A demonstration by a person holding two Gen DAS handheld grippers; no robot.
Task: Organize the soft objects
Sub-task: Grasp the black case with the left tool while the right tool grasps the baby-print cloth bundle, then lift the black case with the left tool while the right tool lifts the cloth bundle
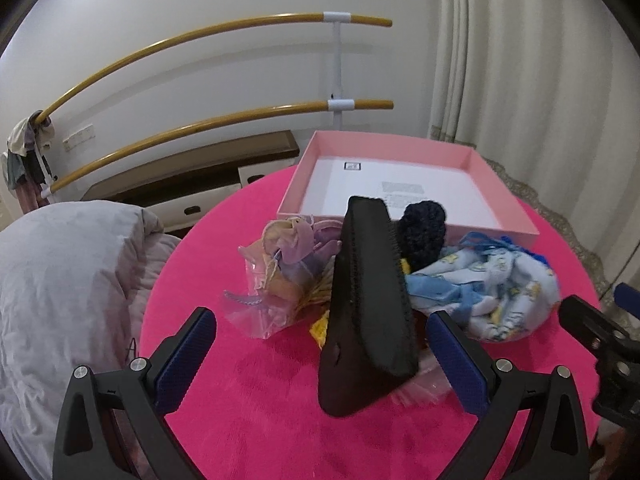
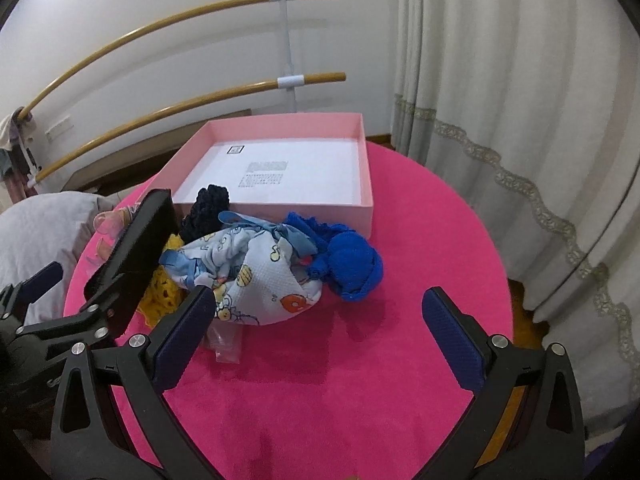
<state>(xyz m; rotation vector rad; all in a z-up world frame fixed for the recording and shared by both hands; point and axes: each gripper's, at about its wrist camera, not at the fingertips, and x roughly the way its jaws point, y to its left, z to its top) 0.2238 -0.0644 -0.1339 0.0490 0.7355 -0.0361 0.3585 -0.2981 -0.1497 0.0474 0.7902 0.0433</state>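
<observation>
Round counter (image 2: 400, 240), pink covering. Pink box (image 2: 366, 168), lidless, at the far side, white printed sheet on its floor, otherwise holding nothing.

Soft objects heaped on the counter just in front of the box: patterned light-blue cloth bundle (image 2: 260, 276) in the middle, royal-blue knit ball (image 2: 352, 268) touching its right side, dark navy knit piece (image 1: 424, 232) against the box wall, yellow knit piece (image 2: 160, 288) partly hidden, purple and beige fabric in a clear bag (image 1: 280, 276) at the left.

Left gripper (image 1: 324, 352): fingers spread wide, a black flat piece (image 1: 368, 304) standing tilted between them; contact unclear.

Right gripper (image 2: 320, 340): fingers wide apart, empty, above bare counter near the bundle.
</observation>
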